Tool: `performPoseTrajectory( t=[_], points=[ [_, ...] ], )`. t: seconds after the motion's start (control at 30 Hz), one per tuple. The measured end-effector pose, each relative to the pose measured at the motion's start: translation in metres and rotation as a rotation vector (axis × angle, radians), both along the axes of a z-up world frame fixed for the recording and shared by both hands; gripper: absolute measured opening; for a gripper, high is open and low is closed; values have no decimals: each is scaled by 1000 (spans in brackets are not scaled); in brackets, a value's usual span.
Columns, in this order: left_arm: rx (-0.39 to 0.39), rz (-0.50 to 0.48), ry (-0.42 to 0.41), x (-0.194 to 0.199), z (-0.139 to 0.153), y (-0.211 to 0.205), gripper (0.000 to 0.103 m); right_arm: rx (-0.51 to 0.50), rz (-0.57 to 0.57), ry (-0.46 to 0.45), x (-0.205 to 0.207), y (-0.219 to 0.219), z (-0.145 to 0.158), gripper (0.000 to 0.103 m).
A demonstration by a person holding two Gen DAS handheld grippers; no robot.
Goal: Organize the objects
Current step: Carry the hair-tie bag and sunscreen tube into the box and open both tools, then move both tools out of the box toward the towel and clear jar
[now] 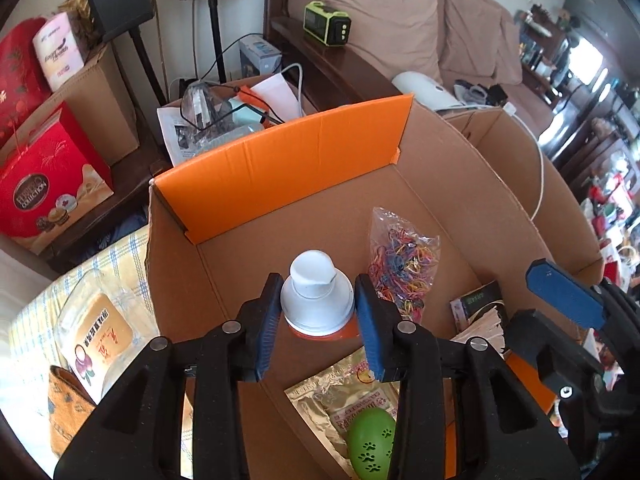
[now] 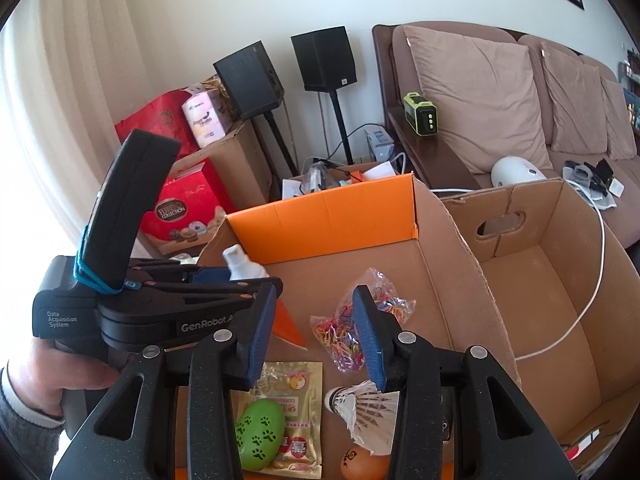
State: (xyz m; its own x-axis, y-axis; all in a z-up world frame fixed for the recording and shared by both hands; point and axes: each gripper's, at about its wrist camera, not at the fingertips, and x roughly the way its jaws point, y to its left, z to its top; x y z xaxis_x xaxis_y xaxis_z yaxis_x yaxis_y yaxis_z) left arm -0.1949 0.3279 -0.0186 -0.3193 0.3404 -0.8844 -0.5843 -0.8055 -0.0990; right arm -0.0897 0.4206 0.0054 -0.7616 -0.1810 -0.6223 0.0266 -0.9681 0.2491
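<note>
My left gripper is shut on a small orange bottle with a white cap, held upright over the open cardboard box with an orange flap. On the box floor lie a bag of coloured rubber bands, a gold sachet and a green egg with paw prints. The right wrist view adds a shuttlecock and an orange ball. My right gripper hangs open above the rubber bands, with nothing between its fingers. The left gripper and bottle sit to its left.
A second cardboard box stands to the right, with only a white cable draped into it. A glass jar lies on a plaid cloth left of the box. Red gift boxes, speakers and a sofa stand behind.
</note>
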Motion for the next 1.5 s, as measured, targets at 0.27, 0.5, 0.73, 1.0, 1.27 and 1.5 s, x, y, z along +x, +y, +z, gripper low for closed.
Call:
performPoseTrajectory(
  t=[0.27, 0.5, 0.73, 1.0, 1.27, 1.5],
  points=[
    [81, 88, -5, -13, 16, -11, 77, -1, -12, 4, 6, 2, 0, 41],
    [140, 121, 34, -1, 35, -51, 91, 6, -10, 16, 7, -3, 2, 46],
    [191, 164, 94, 21, 50, -100, 102, 35, -6, 25, 6, -17, 8, 85],
    [165, 234, 140, 33, 51, -144, 103, 70, 13, 11, 3, -38, 11, 103],
    [179, 292, 137, 44, 42, -190, 103, 124, 41, -11, 3, -65, 14, 103],
    [190, 374, 145, 52, 41, -253, 103, 126, 105, -7, 5, -98, 17, 103]
  ],
)
